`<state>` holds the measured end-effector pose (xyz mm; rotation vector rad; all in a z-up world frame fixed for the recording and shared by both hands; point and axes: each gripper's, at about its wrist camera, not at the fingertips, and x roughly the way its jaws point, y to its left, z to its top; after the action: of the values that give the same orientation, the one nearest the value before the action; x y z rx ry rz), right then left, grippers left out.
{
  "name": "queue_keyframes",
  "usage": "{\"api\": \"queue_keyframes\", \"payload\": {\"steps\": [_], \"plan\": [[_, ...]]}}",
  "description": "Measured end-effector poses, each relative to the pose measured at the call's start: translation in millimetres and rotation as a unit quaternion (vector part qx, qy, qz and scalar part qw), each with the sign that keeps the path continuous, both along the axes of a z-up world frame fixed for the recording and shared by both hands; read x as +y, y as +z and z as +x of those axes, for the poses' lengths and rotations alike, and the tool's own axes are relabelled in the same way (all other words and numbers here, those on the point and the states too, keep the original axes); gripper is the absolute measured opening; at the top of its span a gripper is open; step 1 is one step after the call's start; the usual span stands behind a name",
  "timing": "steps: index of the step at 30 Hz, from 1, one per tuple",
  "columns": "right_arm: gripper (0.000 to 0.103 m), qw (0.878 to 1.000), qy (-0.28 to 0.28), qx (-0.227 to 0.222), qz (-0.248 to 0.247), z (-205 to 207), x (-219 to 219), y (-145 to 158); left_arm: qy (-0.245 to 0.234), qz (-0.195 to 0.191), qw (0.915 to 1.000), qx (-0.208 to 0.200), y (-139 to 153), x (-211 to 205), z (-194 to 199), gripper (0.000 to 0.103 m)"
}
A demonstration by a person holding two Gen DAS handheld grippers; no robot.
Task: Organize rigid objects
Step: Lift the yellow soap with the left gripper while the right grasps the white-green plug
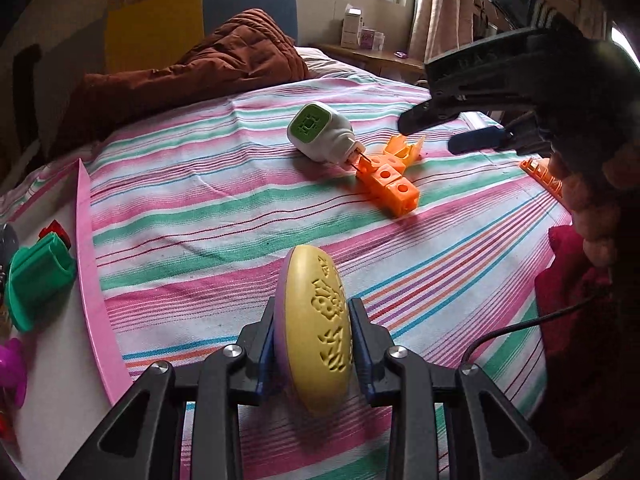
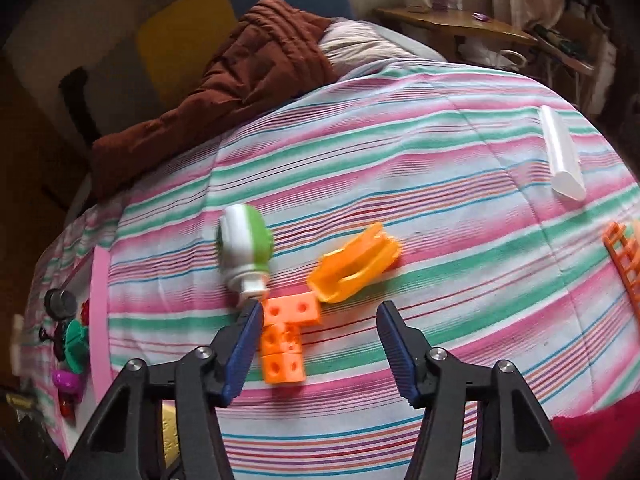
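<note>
A: At the far left, what is being seen?

B: A pink tray is being kept at the edge of the striped bedsheet, and a green plastic piece and a purple toy are being held inside it.

A: And the left gripper?

B: It is being kept clamped on a yellow oval disc, which is being held upright on its edge between the two pads, above the sheet.

A: What is lying further right?

B: A white and green plug-in device is being seen touching the orange block piece, with an orange shell part just beside them. The right gripper is being held with its fingers apart over the blocks; nothing is being pressed, and the left pad is standing against the device's tip.

A: And at the far right?

B: A white tube and an orange ladder piece are being left well apart.
</note>
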<state>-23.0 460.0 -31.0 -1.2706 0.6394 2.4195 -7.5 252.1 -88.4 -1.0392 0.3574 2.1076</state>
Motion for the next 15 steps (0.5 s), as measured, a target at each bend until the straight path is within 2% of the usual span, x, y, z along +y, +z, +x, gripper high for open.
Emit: {"api": "queue_keyframes", "payload": {"steps": [6,8,15], "plan": [[0.061,0.999,0.036,-0.002,0.014,-24.9,-16.8,5.6,-0.006,0.004,0.9999,0.011,-0.8,0.3,1.0,0.032],[0.071,0.999,0.044,-0.004,0.015,-42.4,-17.5,4.9,-0.007,0.003,0.9999,0.015,-1.0,0.0,2.4,0.032],[0.073,0.997,0.064,-0.046,0.023,-100.3,-16.4,-20.7,-0.006,0.005,0.9998,0.021,-0.5,-4.6,7.1,0.032]]}}
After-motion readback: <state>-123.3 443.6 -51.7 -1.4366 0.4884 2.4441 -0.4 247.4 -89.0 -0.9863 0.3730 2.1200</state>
